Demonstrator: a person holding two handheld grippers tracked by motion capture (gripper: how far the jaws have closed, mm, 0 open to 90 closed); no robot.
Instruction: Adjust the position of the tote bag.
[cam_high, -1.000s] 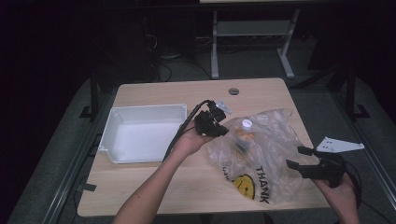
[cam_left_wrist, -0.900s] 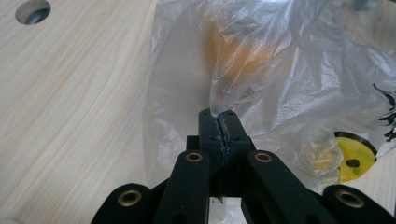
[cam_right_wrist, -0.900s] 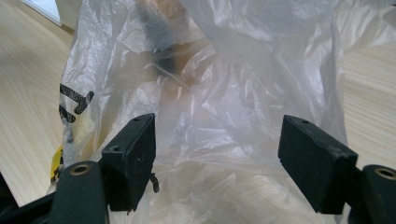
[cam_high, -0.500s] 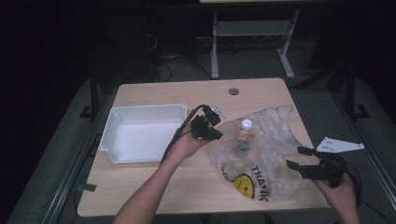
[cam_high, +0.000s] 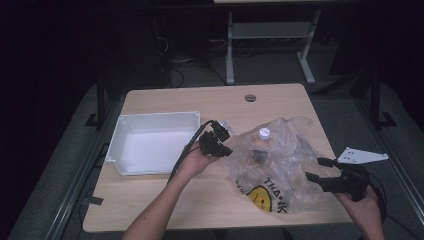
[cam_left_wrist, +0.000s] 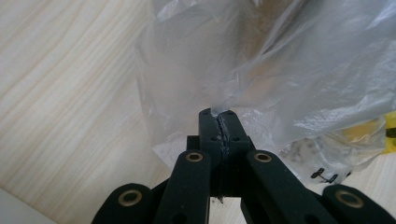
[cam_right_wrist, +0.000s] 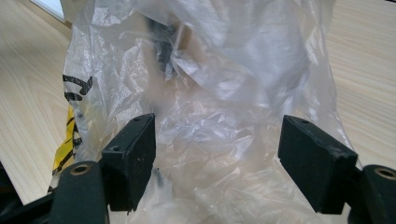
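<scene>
Thin clear plastic is what you're working with: the bag (cam_high: 277, 165) lies crumpled on the right half of the tabletop (cam_high: 200, 100), smiley print toward you, a small bottle (cam_high: 263, 136) with a white cap standing inside it and something dark beside that, too blurred through the film to name; your left gripper (cam_left_wrist: 219, 114) has its jaws together, clamped on a pinch of the bag's left edge; your right gripper (cam_right_wrist: 217, 140) has its jaws wide apart, hanging just over the bag's near right corner with loose film between them, nothing pressed.

Risks as I judge them: the left pinch is a thin fold right at the jaw tips, so a sideways tug could slip it out or tear the film; lift that edge too high and the bottle likely tips and rolls deeper into the bag, or out of the mouth; close the right gripper where it sits and you may trap both layers, pinning the bag shut instead of opening it.

Around you: white tray (cam_high: 152, 145) sits just left of your left hand, empty inside, near enough for the trailing cable to snag its rim; a round grommet (cam_high: 250, 97) at the far edge, well clear; the contents themselves block any clean reach from the right side.
</scene>
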